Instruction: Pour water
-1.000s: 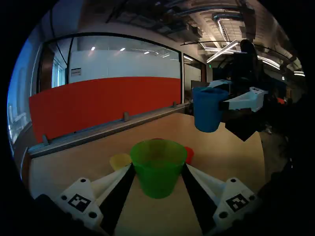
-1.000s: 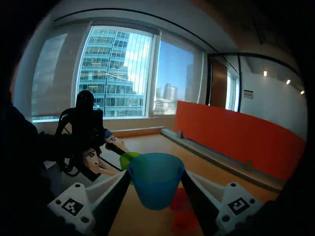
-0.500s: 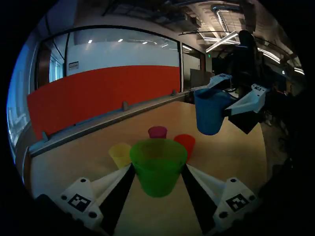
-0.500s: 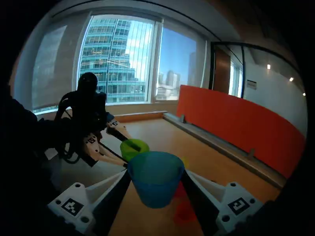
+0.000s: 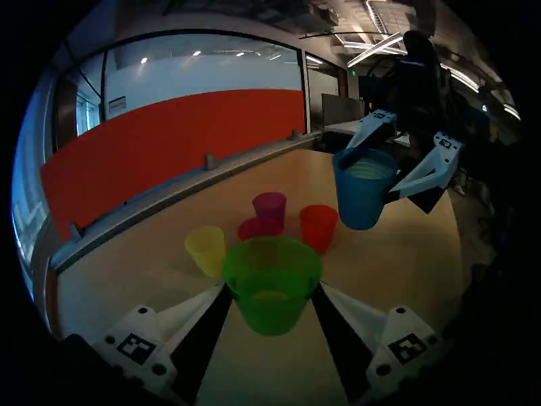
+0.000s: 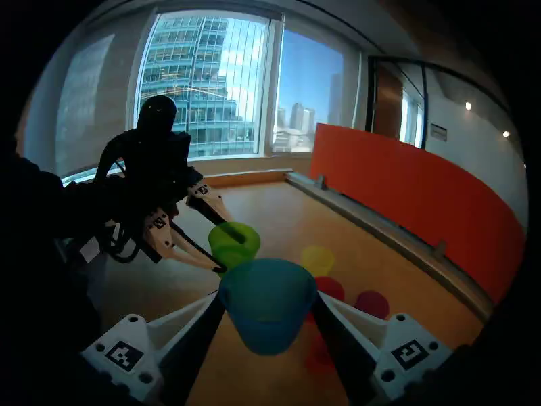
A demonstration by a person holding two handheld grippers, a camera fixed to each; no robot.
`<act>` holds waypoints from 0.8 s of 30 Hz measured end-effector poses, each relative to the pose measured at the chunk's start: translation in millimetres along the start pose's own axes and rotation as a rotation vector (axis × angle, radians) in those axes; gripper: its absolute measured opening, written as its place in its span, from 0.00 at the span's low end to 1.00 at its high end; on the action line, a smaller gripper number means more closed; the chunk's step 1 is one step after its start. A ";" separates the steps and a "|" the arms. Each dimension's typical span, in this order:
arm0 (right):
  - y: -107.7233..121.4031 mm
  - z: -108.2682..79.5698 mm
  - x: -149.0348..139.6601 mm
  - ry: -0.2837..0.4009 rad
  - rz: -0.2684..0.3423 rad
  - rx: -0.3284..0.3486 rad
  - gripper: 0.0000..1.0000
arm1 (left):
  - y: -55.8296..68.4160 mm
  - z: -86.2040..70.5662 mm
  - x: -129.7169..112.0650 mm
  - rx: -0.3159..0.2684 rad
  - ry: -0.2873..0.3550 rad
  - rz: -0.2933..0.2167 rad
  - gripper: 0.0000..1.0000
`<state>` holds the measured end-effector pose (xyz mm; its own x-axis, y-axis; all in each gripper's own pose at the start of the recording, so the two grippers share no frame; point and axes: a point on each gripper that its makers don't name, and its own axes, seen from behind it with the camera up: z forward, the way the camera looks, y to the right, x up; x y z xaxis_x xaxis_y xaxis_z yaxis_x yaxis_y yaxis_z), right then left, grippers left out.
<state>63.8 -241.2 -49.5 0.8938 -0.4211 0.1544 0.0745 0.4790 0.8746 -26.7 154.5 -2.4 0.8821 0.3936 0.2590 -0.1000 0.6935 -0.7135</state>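
My left gripper (image 5: 272, 292) is shut on a green cup (image 5: 272, 283), held upright above the wooden table (image 5: 399, 264); a little liquid shows at its bottom. My right gripper (image 6: 268, 312) is shut on a blue cup (image 6: 268, 311), also upright. In the left gripper view the blue cup (image 5: 362, 186) hangs at the upper right with water inside, the right gripper (image 5: 392, 179) around it. In the right gripper view the green cup (image 6: 234, 243) sits just beyond the blue one, held by the left gripper (image 6: 209, 237).
A yellow cup (image 5: 206, 249), a purple cup (image 5: 270, 206), an orange-red cup (image 5: 318, 227) and a red cup (image 5: 260, 228) stand clustered on the table between the two held cups. An orange partition (image 5: 169, 145) with a grey rail runs along the table's far edge. Windows (image 6: 203, 88) lie behind.
Both views have tilted downward, bringing the cluster of small cups into sight. The blue cup has come lower and closer to the green cup. Both grips stay the same.
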 end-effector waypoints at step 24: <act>-6.5 26.0 -48.1 -0.098 0.018 0.030 0.92 | -1.0 23.5 -33.2 -0.045 -0.121 0.008 0.82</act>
<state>8.8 -244.1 -50.6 0.8473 -0.4864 0.2135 0.0441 0.4650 0.8842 -66.7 154.9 5.0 0.8189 0.4711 0.3277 -0.0842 0.6634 -0.7435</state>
